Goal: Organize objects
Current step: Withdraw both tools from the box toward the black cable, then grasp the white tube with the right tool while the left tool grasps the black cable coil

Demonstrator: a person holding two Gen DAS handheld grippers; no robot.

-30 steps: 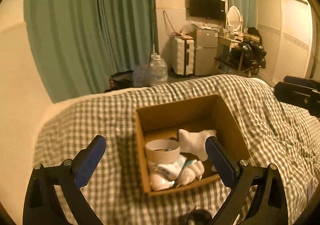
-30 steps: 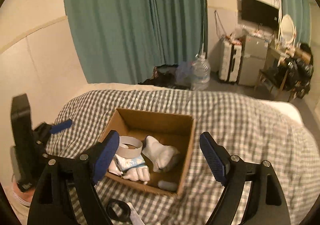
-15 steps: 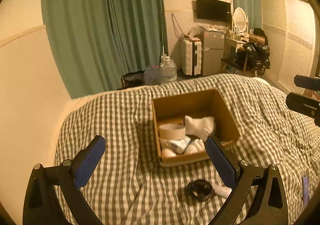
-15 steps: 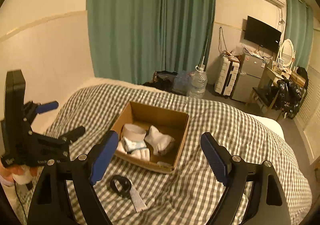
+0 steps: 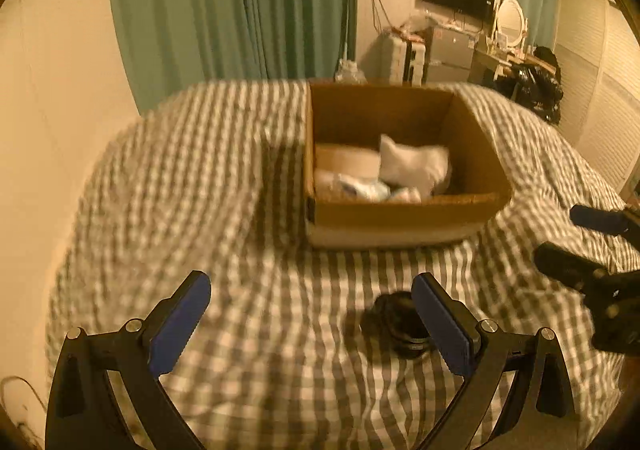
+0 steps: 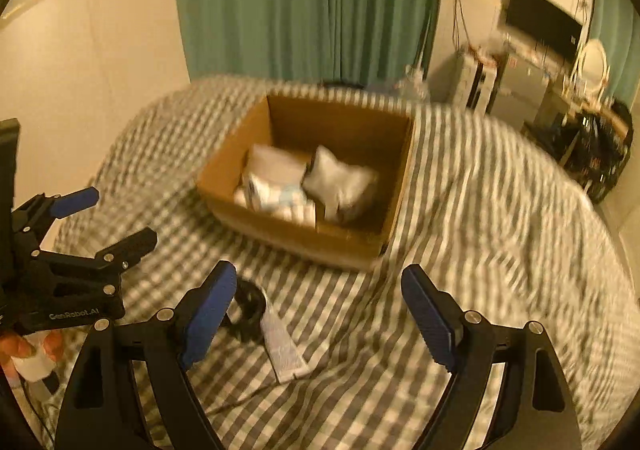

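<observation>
A brown cardboard box [image 5: 400, 222] sits on the checked bed and holds white socks [image 5: 414, 166] and other pale items; it also shows in the right wrist view [image 6: 296, 238]. A black ring-shaped object [image 5: 396, 320] lies on the bed in front of the box, just inside my left gripper's right finger. In the right wrist view the black ring [image 6: 248, 308] lies beside a white flat packet [image 6: 282, 348]. My left gripper [image 5: 312, 324] is open and empty, low over the bed. My right gripper [image 6: 320, 318] is open and empty, near the packet.
The checked bedspread [image 5: 200, 190] covers the bed. Green curtains [image 5: 240, 10], a cream wall [image 5: 52, 90] at left, and a fridge, suitcase and dresser [image 5: 460, 54] stand beyond the bed. The left gripper shows at the left of the right wrist view [image 6: 72, 270].
Both grippers have dropped lower and closer to the bed. The box now looks nearer and is seen from a flatter angle. The black ring is now close to both grippers. Both stay open.
</observation>
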